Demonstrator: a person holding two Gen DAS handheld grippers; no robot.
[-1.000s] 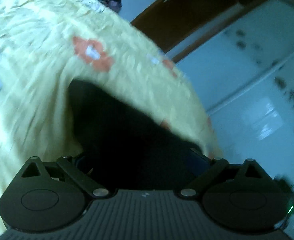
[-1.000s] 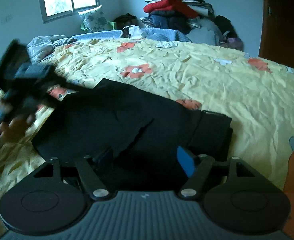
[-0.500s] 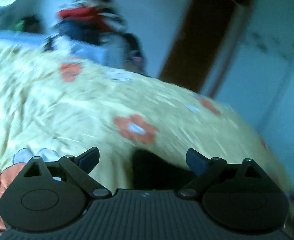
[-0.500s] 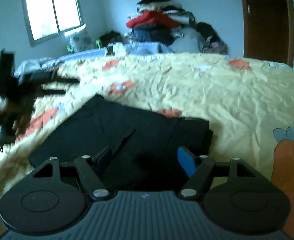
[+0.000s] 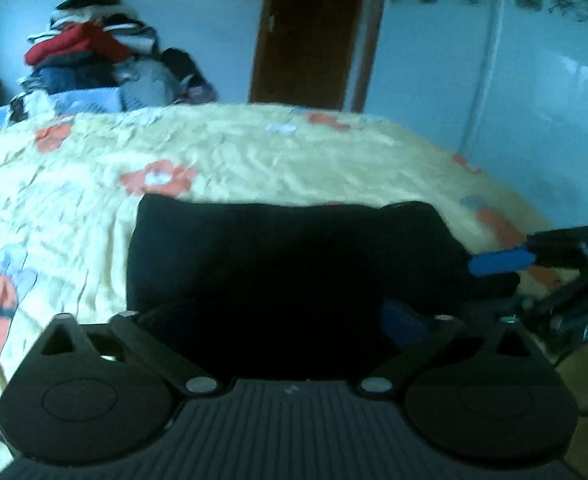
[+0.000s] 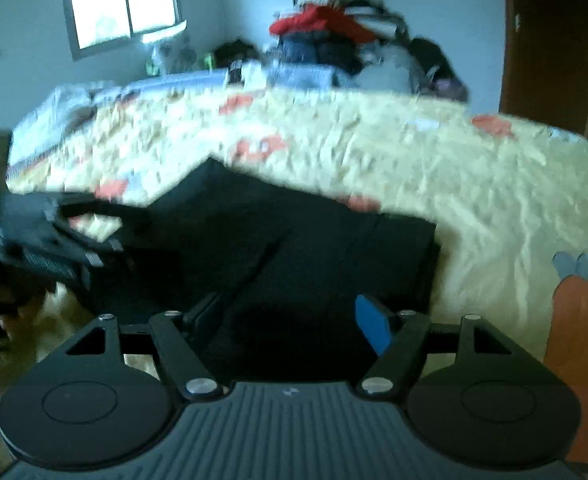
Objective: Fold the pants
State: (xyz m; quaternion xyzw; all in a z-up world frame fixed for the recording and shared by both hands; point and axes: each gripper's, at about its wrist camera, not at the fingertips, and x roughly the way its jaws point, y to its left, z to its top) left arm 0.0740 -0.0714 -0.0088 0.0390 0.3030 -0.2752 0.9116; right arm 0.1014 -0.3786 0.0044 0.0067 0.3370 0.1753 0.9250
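Left wrist view: the black pants (image 5: 290,272) lie folded on the yellow bedspread (image 5: 74,208), near its front edge. The left gripper (image 5: 282,320) hangs over their near end, jaws spread wide after just opening further; dark cloth lies beneath them, nothing gripped. The right gripper (image 5: 505,276) enters from the right at the pants' right end, one blue pad (image 5: 499,263) showing. Right wrist view: the right gripper (image 6: 290,316) stands partly open over the pants (image 6: 294,264); whether its pads pinch cloth cannot be told. The left gripper (image 6: 90,232) shows blurred at the left, at the pants' left edge. A clothes pile (image 6: 333,40) stands beyond the bed.
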